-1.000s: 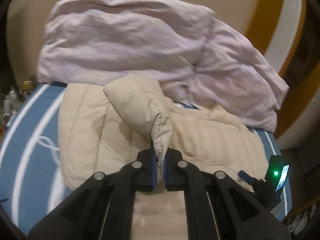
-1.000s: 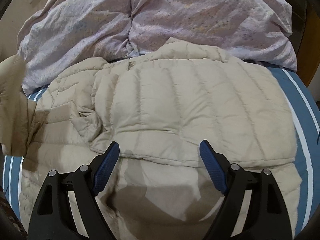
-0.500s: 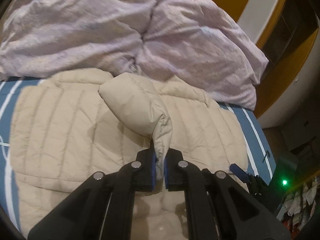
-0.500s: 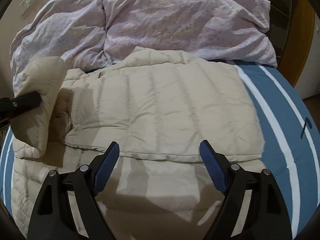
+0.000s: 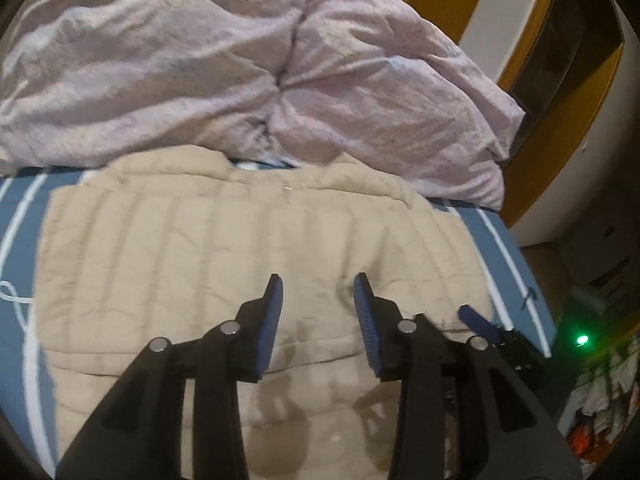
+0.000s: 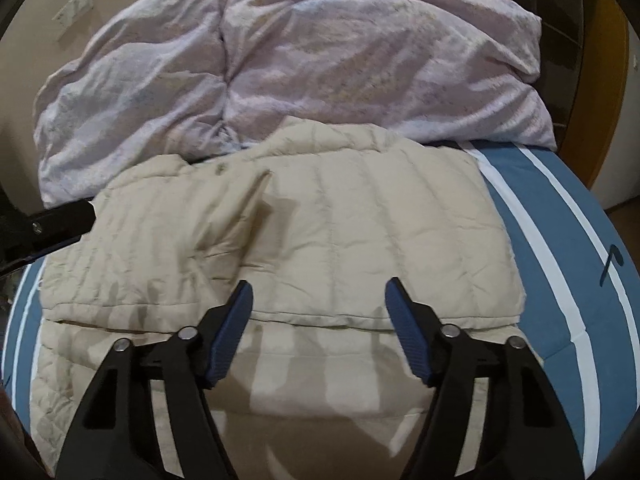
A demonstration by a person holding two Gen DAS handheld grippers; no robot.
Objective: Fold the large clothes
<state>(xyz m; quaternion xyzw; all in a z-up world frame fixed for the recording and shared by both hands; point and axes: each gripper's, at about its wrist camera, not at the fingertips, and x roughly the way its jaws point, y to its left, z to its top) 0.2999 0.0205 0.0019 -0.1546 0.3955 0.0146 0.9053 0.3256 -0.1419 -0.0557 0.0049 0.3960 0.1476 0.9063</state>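
Sleeve folded across, both grippers free above the near hem.

Lay flat on the blue striped bedsheet [image 6: 568, 240], the beige puffer jacket [image 6: 360, 240], long axis running side to side across both views, lilac duvet [image 6: 300, 60] heaped just behind its far edge. Hovered over the jacket's middle with jaws opening and nothing between them, the left gripper [image 5: 318, 292]; folded-over sleeve [image 6: 180, 220] seen resting on the jacket's left half in the right wrist view. Hung above the fold line near the front edge, the right gripper [image 6: 320, 292], jaws closing but with no cloth between the pads. Lay forward and below both sets of jaws, the jacket; looked about equally near to each hand, the near hem, so probably a two-handed lift away toward the duvet.
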